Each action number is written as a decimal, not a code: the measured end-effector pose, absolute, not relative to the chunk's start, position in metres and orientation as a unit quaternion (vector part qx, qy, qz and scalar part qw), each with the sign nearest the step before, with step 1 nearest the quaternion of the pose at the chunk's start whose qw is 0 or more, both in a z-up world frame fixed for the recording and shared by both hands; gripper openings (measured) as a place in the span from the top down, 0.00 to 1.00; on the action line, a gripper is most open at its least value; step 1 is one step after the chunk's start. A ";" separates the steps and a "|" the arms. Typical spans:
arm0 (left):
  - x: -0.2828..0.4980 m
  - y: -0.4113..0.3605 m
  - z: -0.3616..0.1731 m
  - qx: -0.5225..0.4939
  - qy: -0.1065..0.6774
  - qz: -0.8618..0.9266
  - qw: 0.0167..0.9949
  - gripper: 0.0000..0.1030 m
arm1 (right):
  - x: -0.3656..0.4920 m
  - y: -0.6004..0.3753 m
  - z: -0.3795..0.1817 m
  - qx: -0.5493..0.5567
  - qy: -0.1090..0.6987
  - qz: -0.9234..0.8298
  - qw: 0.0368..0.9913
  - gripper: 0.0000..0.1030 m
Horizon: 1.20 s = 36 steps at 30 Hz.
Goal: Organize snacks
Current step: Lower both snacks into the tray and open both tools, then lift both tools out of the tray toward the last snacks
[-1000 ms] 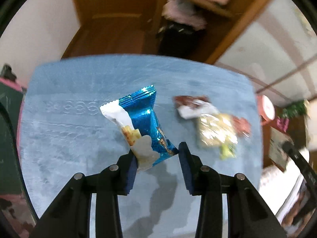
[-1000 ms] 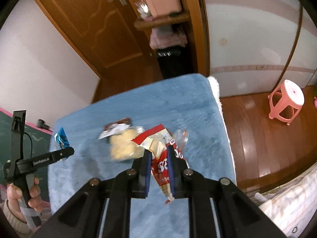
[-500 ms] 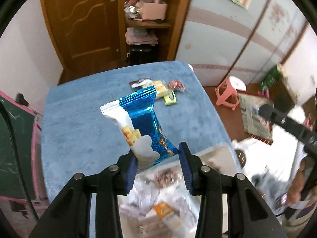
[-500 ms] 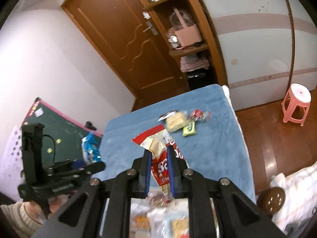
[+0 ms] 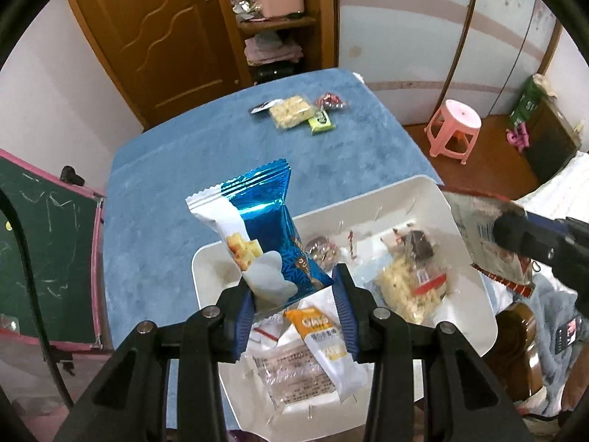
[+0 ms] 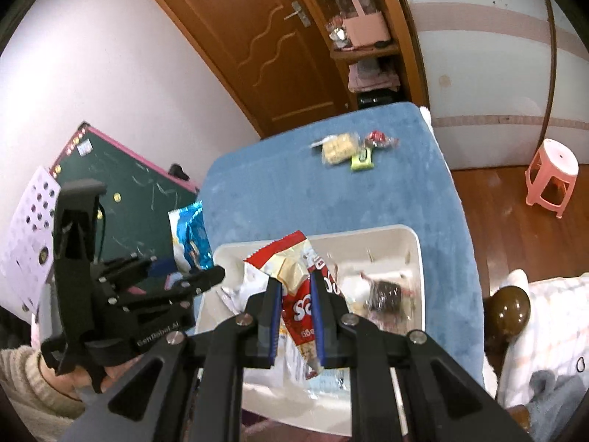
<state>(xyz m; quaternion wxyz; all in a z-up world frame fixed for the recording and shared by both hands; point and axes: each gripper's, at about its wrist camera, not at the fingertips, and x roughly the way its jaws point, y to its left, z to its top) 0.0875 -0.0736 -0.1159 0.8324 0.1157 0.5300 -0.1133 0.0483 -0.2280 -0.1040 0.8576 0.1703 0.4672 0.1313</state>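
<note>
Both grippers have travelled back from the far snack pile since a second ago and now hang over the white tray [image 5: 460, 199] at the near end of the blue table [image 5: 165, 191]. My left gripper [image 5: 294, 294] is clenched on the blue snack packet [image 5: 261, 228], held upright above the tray's left part. My right gripper [image 6: 296, 296] pinches the red snack packet [image 6: 294, 294] over the tray. Three snacks [image 5: 298, 112] remain on the far right of the table.
</note>
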 end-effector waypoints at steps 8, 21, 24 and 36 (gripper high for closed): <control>0.079 -0.078 -0.117 0.125 0.527 -0.100 0.835 0.45 | 0.033 -0.214 -0.108 0.125 0.489 0.119 0.855 0.74; 0.061 -0.075 -0.097 0.144 0.495 -0.081 0.853 0.20 | 0.019 -0.209 -0.093 0.107 0.465 0.106 0.872 0.49; 0.059 -0.071 -0.097 0.137 0.498 -0.081 0.853 0.20 | 0.018 -0.206 -0.092 0.102 0.465 0.105 0.873 0.49; 0.057 -0.063 -0.097 0.125 0.503 -0.082 0.852 0.20 | 0.016 -0.204 -0.093 0.100 0.465 0.105 0.873 0.49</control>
